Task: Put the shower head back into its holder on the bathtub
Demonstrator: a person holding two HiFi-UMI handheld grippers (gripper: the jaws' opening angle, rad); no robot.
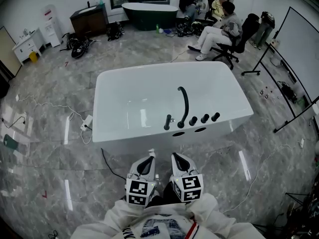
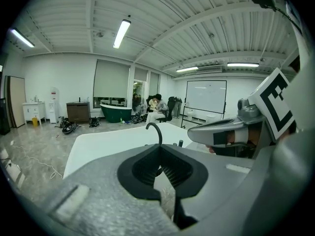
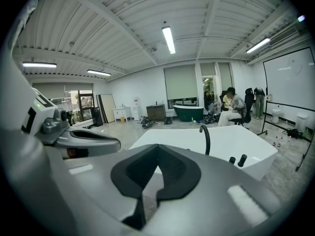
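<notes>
1. Both tools hang close to the person's body, well short of the white bathtub (image 1: pixel 149 74), which lies at 12 o'clock from them; the left gripper (image 1: pixel 149 155) has its jaws pressed together on nothing, and the right gripper (image 1: pixel 178 157) is likewise closed and empty
2. The task's thing, as I judge it, is the slim black shower head (image 1: pixel 167 122) on the tub's near rim, at 9 o'clock of the curved spout (image 1: pixel 185 102), with the knobs (image 1: pixel 205 118) running off toward 3 o'clock; whether it sits in its holder or merely stands beside it I cannot tell from here
3. What could go wrong: neither tool can take the handset unless its jaws part on the way in; a thin glossy rod may well twist or slip out of a pinch; the black cable (image 1: pixel 108 164) on the shiny floor at 10 o'clock of the grippers could catch a foot as the person steps up
4. Only the head view shows two dark oval openings (image 1: pixel 178 133) at 6 o'clock of the fittings; both gripper views see the spout side-on, but each gripper's own grey body hides that near edge; the right gripper view alone shows two of the knobs in profile
</notes>
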